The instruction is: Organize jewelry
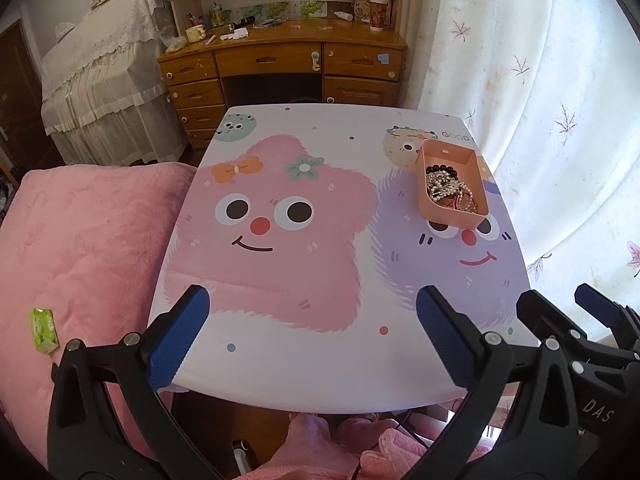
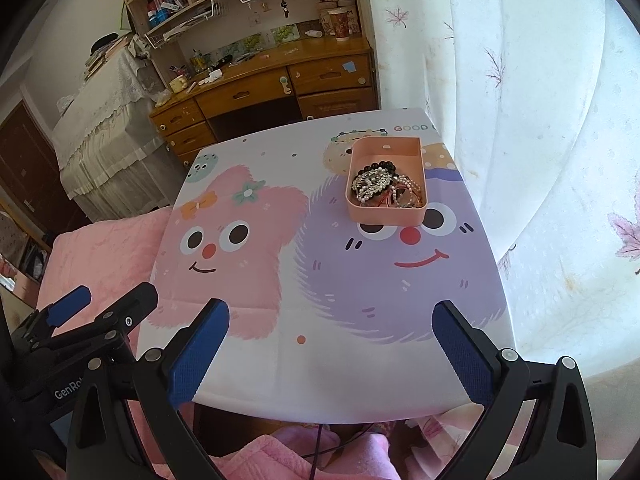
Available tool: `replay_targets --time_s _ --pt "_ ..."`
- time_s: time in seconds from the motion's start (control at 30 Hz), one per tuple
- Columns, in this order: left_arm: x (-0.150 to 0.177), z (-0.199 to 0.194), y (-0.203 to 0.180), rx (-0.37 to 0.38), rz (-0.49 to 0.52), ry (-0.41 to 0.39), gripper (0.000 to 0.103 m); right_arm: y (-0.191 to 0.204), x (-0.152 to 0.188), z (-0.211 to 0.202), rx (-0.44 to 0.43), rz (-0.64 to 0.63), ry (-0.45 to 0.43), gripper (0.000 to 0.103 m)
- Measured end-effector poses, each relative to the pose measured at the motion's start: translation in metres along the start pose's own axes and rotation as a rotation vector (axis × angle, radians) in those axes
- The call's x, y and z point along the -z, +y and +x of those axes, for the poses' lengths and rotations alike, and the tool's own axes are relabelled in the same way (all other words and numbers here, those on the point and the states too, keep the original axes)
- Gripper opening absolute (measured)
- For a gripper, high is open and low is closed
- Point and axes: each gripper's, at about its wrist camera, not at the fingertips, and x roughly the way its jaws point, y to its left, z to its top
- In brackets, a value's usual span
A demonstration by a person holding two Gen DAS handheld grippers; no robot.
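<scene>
A salmon-pink tray (image 1: 426,196) (image 2: 384,216) stands on the far right of the cartoon-printed table (image 1: 320,360) (image 2: 320,372). In it lies a heap of jewelry (image 1: 448,188) (image 2: 384,186): black beads, pearl strings, a silvery piece. My left gripper (image 1: 312,304) hangs over the table's near edge, jaws wide open, nothing between its blue pads. My right gripper (image 2: 330,316) is likewise open and empty above the near edge. Each gripper shows at the side of the other's view, the right gripper (image 1: 560,304) and the left gripper (image 2: 114,300). Both are well short of the tray.
A pink quilt (image 1: 80,240) lies left of the table with a green packet (image 1: 43,328) on it. A wooden desk (image 1: 280,60) stands behind, a white curtain (image 1: 540,120) to the right. Pink-clad knees (image 1: 320,440) show below the table's edge.
</scene>
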Motion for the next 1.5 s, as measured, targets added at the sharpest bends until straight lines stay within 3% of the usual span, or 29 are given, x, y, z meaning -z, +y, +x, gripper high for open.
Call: replay_targets --time_s 0.83,1.5 --pt "-0.011 0.011 0.007 0.008 0.017 0.004 0.103 0.000 -0.003 0.009 0.041 0.007 0.003 0.102" --pt "0.000 0.010 0.002 0.007 0.017 0.009 0.103 0.001 0.007 0.001 0.067 -0.006 -0.003 0.102"
